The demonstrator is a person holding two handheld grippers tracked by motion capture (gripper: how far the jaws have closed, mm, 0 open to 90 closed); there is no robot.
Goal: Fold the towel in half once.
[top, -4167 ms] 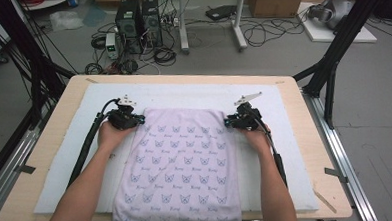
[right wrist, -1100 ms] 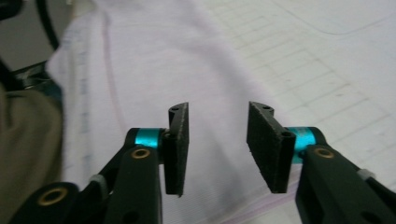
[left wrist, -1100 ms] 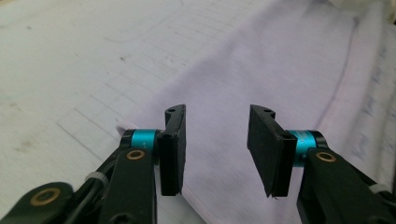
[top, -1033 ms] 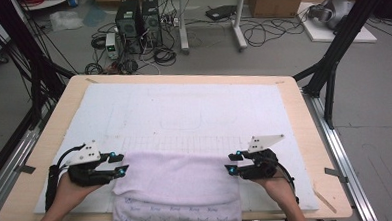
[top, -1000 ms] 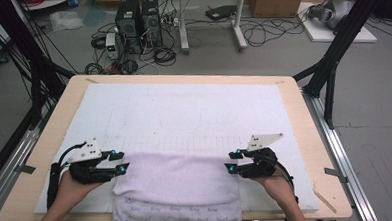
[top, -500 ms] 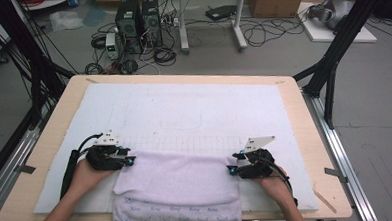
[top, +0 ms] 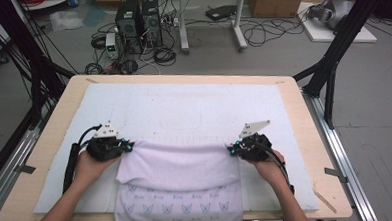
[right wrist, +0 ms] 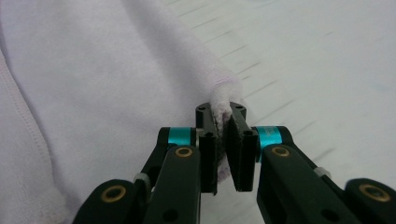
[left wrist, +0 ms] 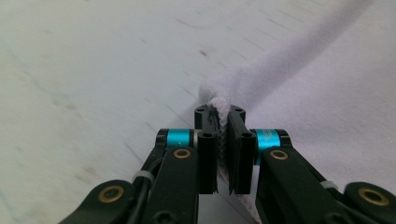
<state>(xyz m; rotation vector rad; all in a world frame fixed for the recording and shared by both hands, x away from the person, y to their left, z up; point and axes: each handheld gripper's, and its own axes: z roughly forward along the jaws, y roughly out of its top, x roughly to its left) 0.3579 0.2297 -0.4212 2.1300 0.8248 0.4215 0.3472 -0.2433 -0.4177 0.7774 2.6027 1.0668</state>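
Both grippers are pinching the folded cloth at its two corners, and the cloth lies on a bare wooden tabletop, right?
Not quite: the cloth lies on a white mat covering the table, as the high view shows. The left gripper and right gripper do pinch its corners.

The mat (top: 184, 106) lies on the table (top: 304, 116), covering most of its top; the garment (top: 179, 176) lies on the near half of the mat, midway between the table's left and right edges, its near end hanging over the near edge (folded back on itself, the upper layer resting on the lower one); the left gripper (top: 128, 147) sits at the fold's far left corner, the right gripper (top: 232, 150) at its far right corner; the far half of the mat lies behind them.
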